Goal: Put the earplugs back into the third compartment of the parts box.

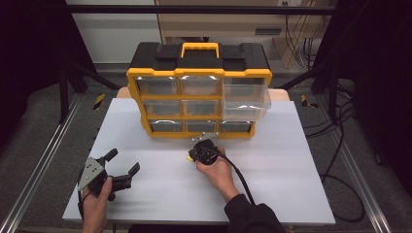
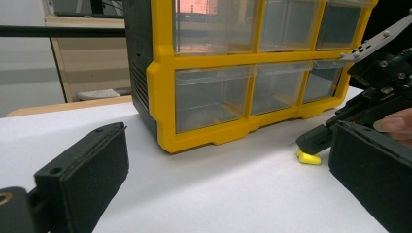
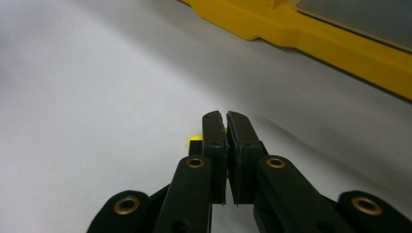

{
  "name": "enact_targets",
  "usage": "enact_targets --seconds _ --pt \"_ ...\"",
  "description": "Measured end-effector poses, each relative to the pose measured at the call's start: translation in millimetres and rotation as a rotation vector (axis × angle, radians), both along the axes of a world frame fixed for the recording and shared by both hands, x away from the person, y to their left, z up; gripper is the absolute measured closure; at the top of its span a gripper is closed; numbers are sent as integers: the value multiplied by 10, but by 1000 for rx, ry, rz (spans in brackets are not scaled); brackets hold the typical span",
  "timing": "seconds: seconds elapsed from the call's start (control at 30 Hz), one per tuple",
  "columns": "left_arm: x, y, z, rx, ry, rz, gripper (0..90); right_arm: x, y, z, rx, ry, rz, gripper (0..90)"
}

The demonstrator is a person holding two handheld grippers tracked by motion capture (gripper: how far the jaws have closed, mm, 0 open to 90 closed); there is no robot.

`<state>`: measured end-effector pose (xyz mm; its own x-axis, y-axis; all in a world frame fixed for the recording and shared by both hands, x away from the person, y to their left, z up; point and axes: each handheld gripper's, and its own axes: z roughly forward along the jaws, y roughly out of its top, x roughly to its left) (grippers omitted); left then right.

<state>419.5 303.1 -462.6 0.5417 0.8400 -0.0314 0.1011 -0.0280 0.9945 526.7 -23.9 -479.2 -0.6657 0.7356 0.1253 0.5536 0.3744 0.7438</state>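
A small yellow piece [image 1: 190,157] lies on the white table [image 1: 291,170] in front of a yellow and black drawer organizer [image 1: 199,92]. My right gripper [image 1: 195,154] is shut, its tips resting just beside the piece. In the right gripper view the pads [image 3: 226,116] are pressed together with nothing between them, and the yellow piece [image 3: 194,140] peeks out to their left. My left gripper [image 1: 124,160] is held open near the table's front left. The left gripper view looks between its wide-apart jaws [image 2: 226,145] at the organizer [image 2: 233,73] and the yellow piece [image 2: 308,158].
The organizer's top right clear drawer [image 1: 245,99] is pulled out over the table; the other drawers are pushed in. Metal rails [image 1: 43,160] run along both sides of the table, and cables [image 1: 340,145] lie on the floor to the right.
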Motion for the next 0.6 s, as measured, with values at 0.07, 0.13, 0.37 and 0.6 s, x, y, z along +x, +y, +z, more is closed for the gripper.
enact_targets --seconds 0.07,0.13,0.37,0.6 --pt "2 5 0 0 1 2 7 0 -18 3 1 -6 5 875" --pt "4 10 -1 -1 3 4 8 -1 -33 12 2 -11 4 874" --pt "4 24 1 -6 2 8 8 5 -67 35 -7 -14 -18 874" --pt "4 24 1 -4 2 7 8 -32 -147 81 -41 -57 -27 875"
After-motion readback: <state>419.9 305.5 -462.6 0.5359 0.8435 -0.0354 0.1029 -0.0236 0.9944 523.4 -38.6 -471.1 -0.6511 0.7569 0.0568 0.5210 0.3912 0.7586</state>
